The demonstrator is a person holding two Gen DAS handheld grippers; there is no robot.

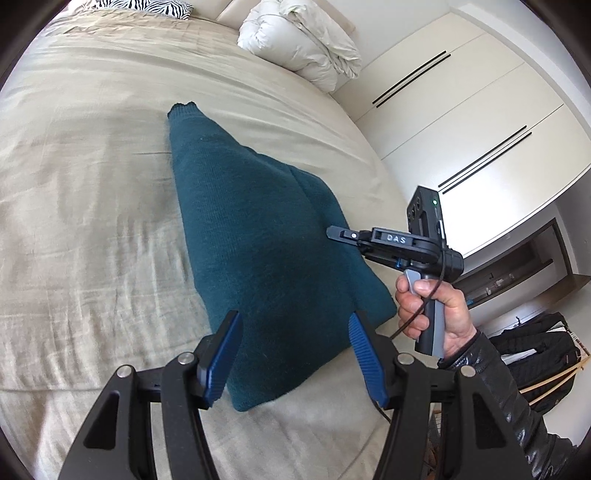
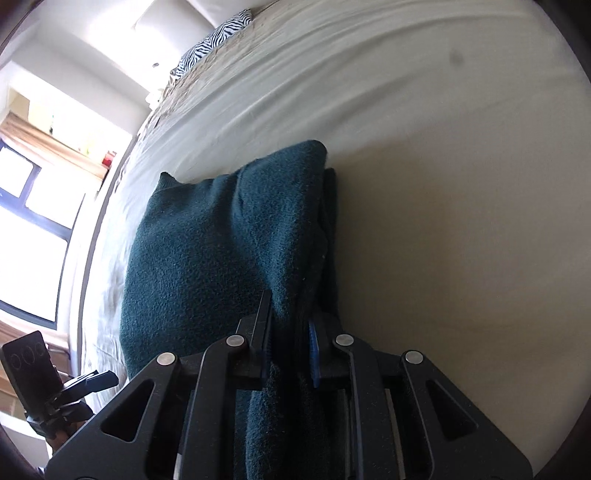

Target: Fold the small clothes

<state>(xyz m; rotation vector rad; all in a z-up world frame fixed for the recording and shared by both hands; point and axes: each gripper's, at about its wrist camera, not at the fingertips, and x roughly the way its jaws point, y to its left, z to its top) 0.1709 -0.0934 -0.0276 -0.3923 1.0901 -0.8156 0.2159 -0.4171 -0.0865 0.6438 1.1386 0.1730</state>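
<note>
While the right gripper (image 2: 290, 339) pinches the teal sweater's (image 1: 251, 236) edge, it's angled down at the bed (image 1: 81, 184). Left gripper (image 1: 295, 354) hovers with jaws apart, gripping nothing.

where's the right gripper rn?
Left wrist view, right of centre: the right gripper is at the teal sweater's right edge on the bed, clamped on its fabric.

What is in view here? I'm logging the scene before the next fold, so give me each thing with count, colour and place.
sweater: one, dark teal, lying on the bed
bed cover: one, beige, under the sweater
duvet: one, white, bundled at the bed's far end
zebra pillow: one, black and white, far corner
wardrobe: one, white, beside the bed
backpack: one, black, on the floor
left gripper: open over the sweater
right gripper: shut on the sweater's edge
hand: one, holding the right gripper's handle
</note>
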